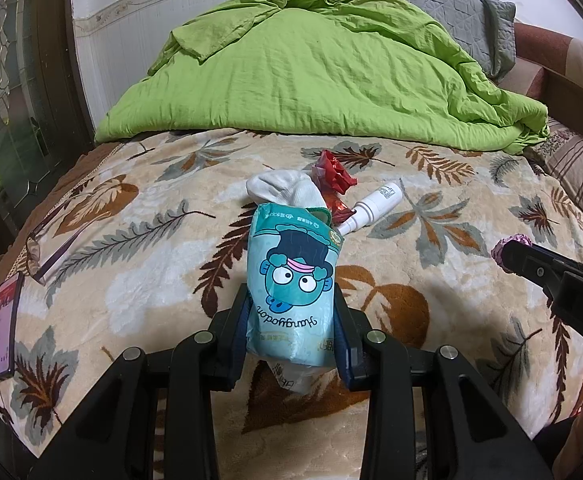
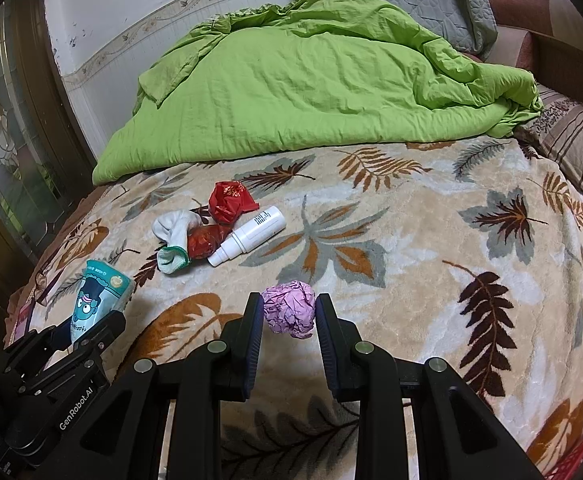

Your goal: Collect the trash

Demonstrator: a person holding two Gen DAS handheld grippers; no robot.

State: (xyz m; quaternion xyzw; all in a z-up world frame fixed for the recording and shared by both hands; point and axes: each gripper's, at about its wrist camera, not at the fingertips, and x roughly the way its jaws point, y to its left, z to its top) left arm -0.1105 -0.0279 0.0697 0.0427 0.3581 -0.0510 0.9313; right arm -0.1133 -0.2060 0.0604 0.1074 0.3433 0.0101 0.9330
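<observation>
Left wrist view: beyond the fingers, mid-bed, lie a white sock, crumpled red wrappers and a white spray bottle, all close together on the leaf-patterned blanket. A green duvet is heaped along the far side of the bed, with a grey pillow behind it. Near the bed's left edge rest a pair of glasses and a phone. The blanket between the cluster and the right edge lies bare. The left hand-held gripper is closed on a teal tissue pack, which stands between its pads above the near part of the bed. The right hand-held gripper enters from the right, with a pink ball at its tip.

Right wrist view: the sock, red wrappers and bottle sit left of centre, well ahead of the fingers; the duvet blocks the far side. Open blanket stretches to the right edge. The right hand-held gripper is narrowed around a crumpled pink paper ball, both pads touching it. At the lower left, the left hand-held gripper holds the tissue pack.
</observation>
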